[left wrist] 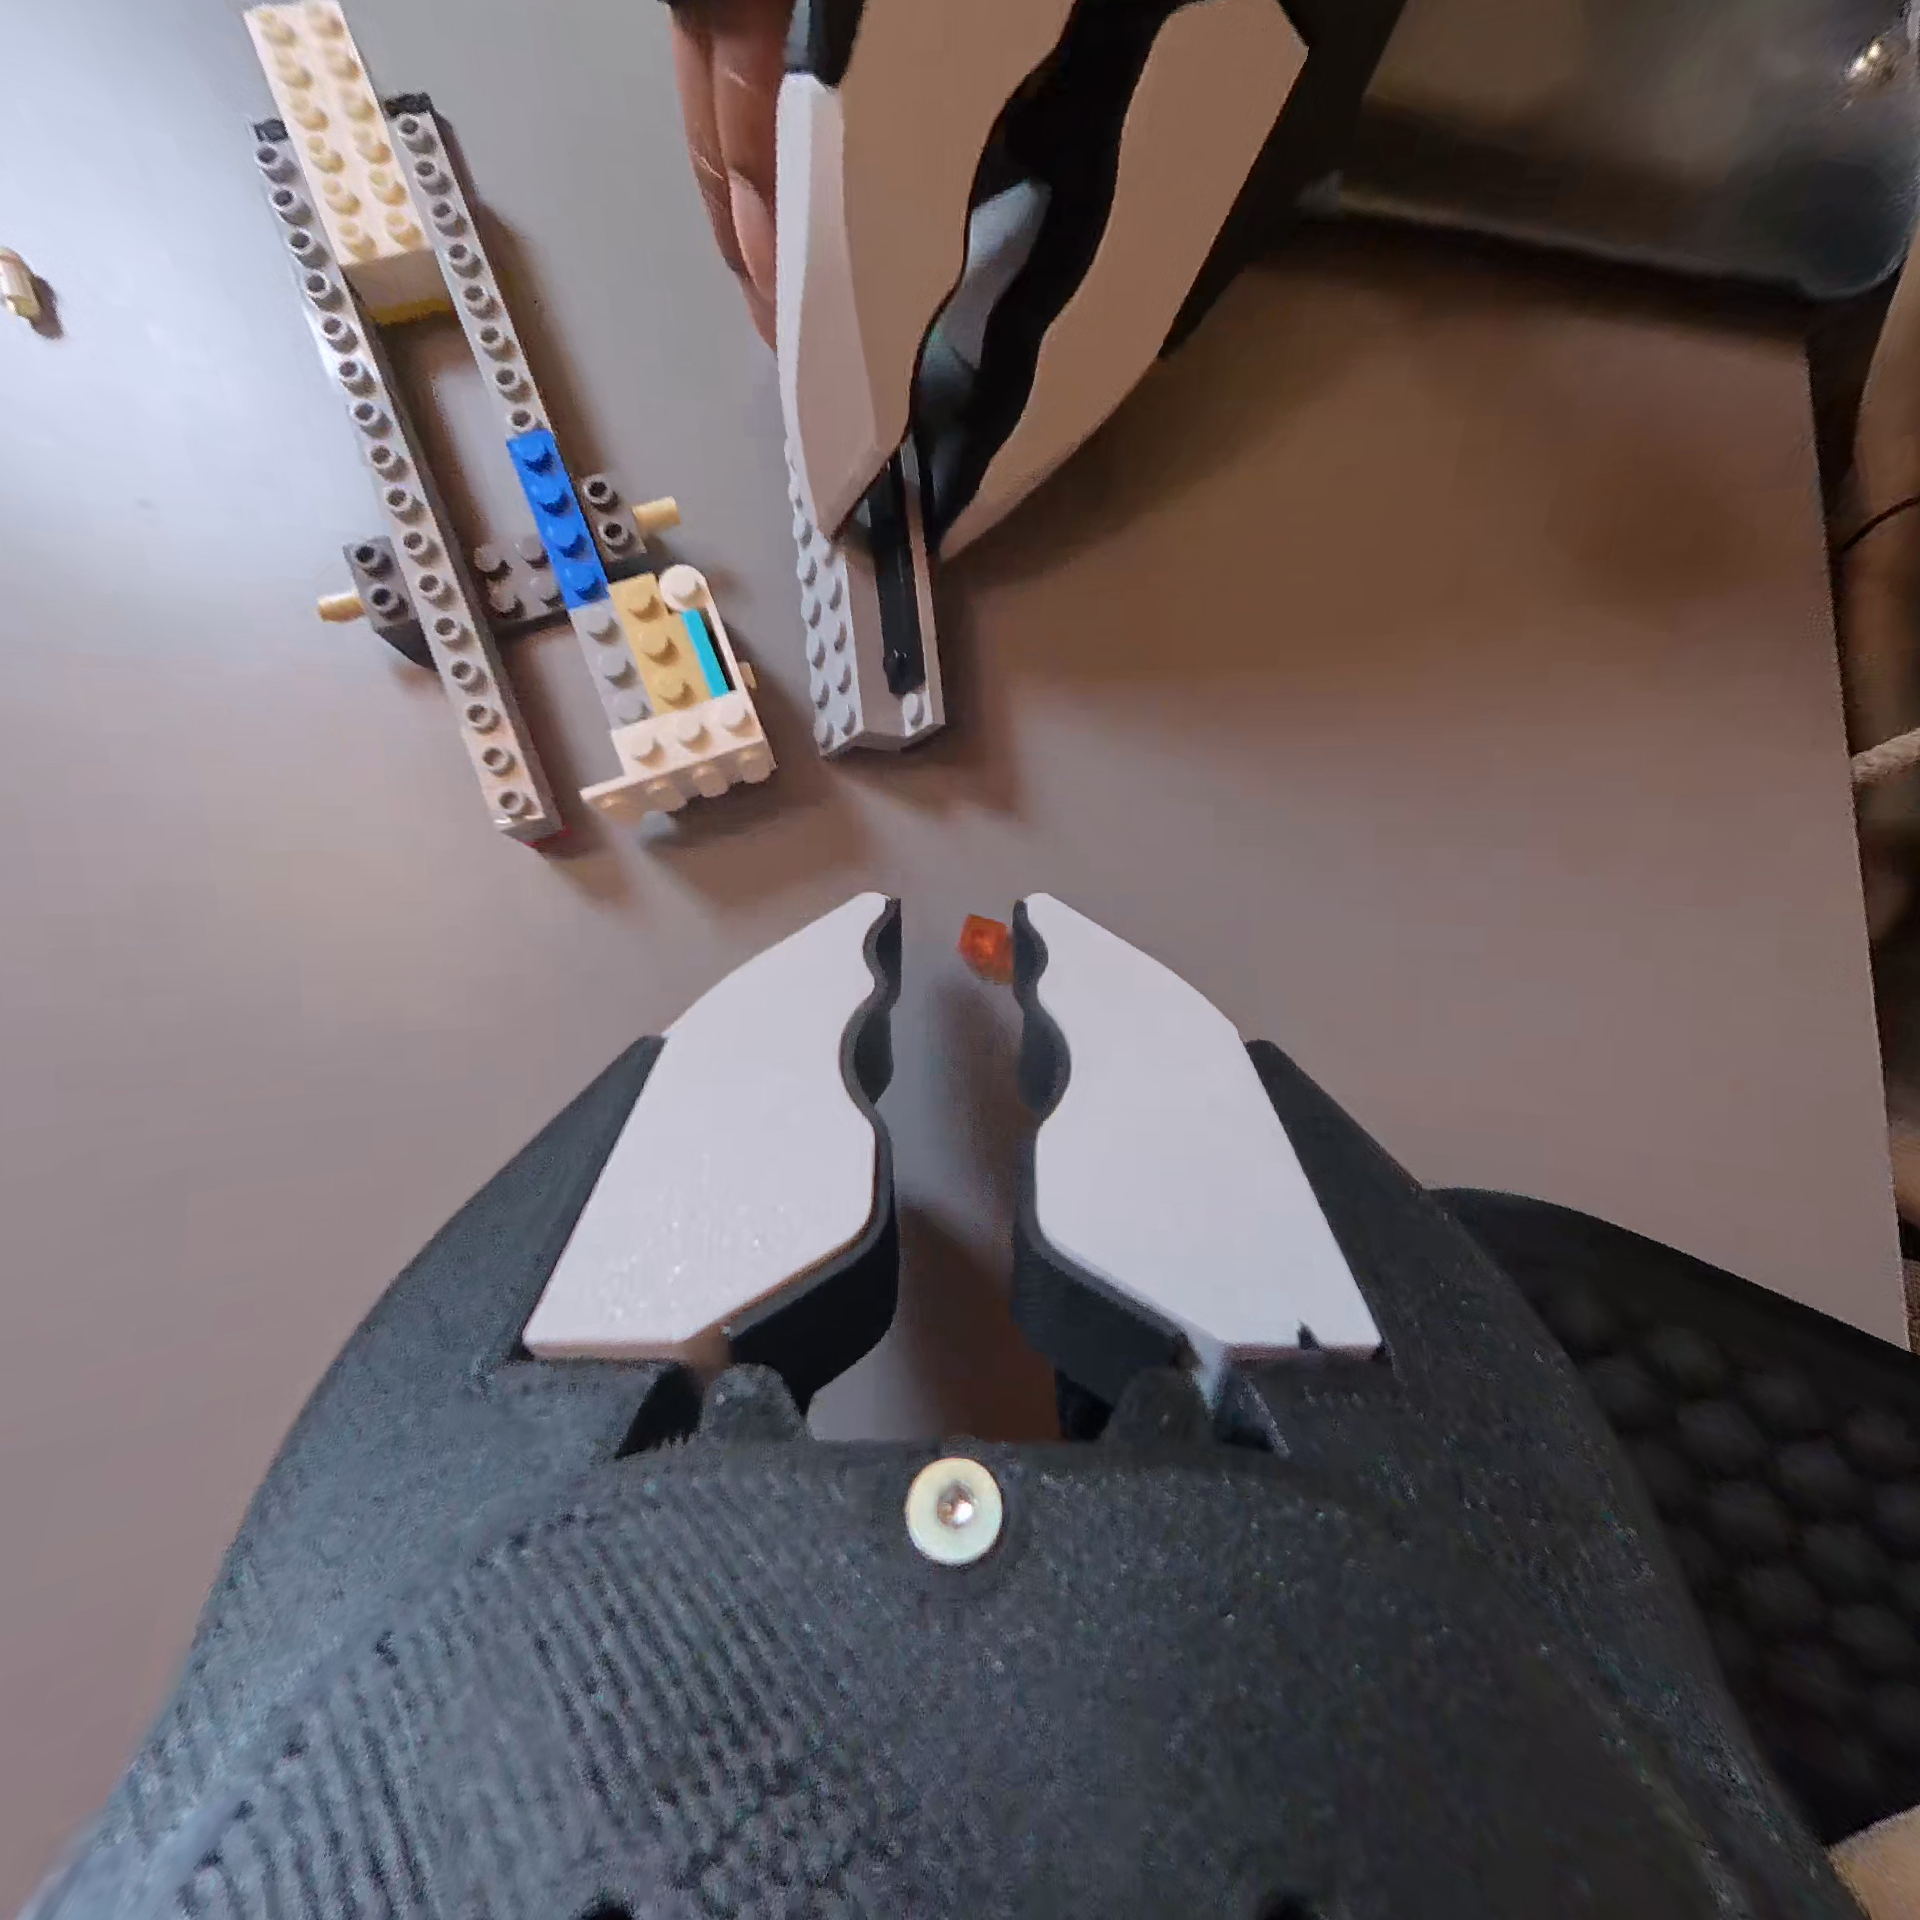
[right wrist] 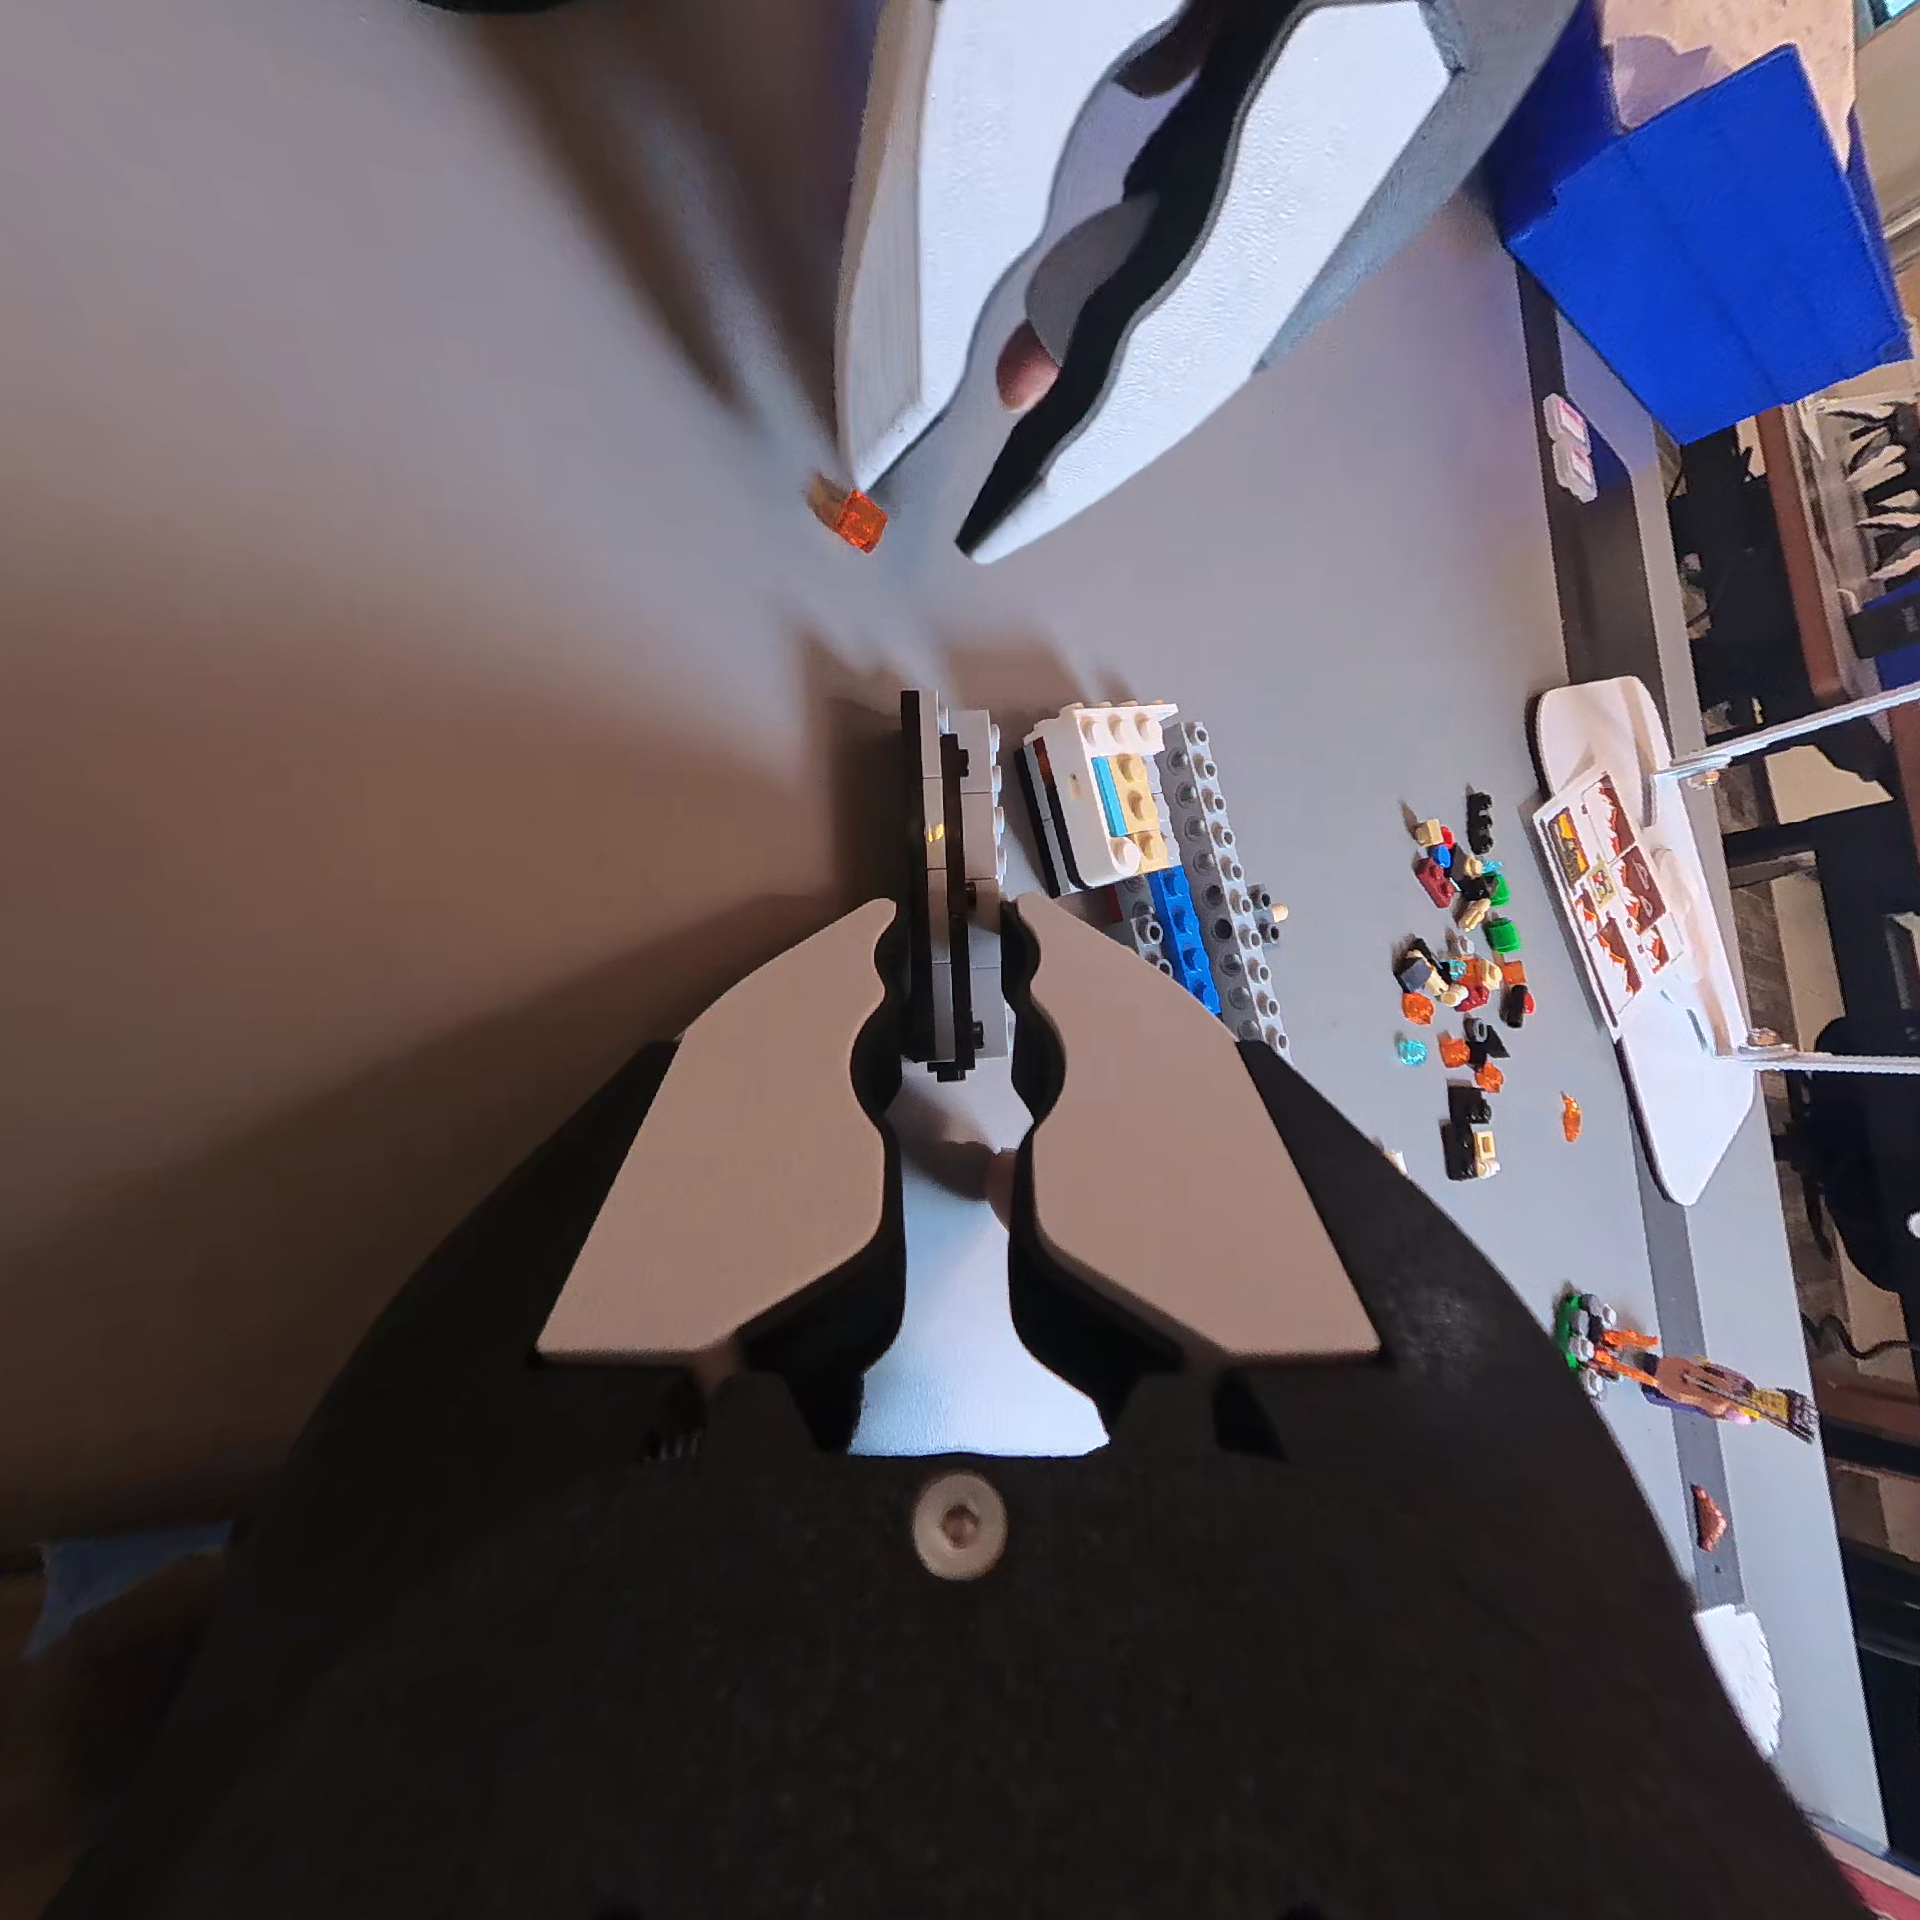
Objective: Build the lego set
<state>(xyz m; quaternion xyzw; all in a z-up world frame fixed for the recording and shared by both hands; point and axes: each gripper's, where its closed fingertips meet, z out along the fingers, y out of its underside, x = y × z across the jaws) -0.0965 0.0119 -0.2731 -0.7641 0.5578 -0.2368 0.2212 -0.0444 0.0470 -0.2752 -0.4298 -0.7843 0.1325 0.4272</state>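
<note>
The left gripper (left wrist: 956,914) stood with its jaws parted a little, and a small transparent orange brick (left wrist: 985,945) sat against the inner face of one fingertip; whether it was pinched or only touching could not be told. In the right wrist view that same orange brick (right wrist: 850,517) showed at the tip of the far gripper, with nothing beneath it but grey table (right wrist: 416,520).

The right gripper (right wrist: 956,914) was closed on a narrow grey plate assembly (right wrist: 961,883) with a black strip along it, held on edge. From the left wrist view this grey plate assembly (left wrist: 873,623) reached down to the table just beside the partly built lego model (left wrist: 499,520).

That model, with long grey beams, a blue plate and a white block end, lay flat between the two tools. Farther off lay a scatter of loose pieces (right wrist: 1465,977), a sticker sheet (right wrist: 1605,894) on a white stand (right wrist: 1704,1122), and a blue box (right wrist: 1714,249).
</note>
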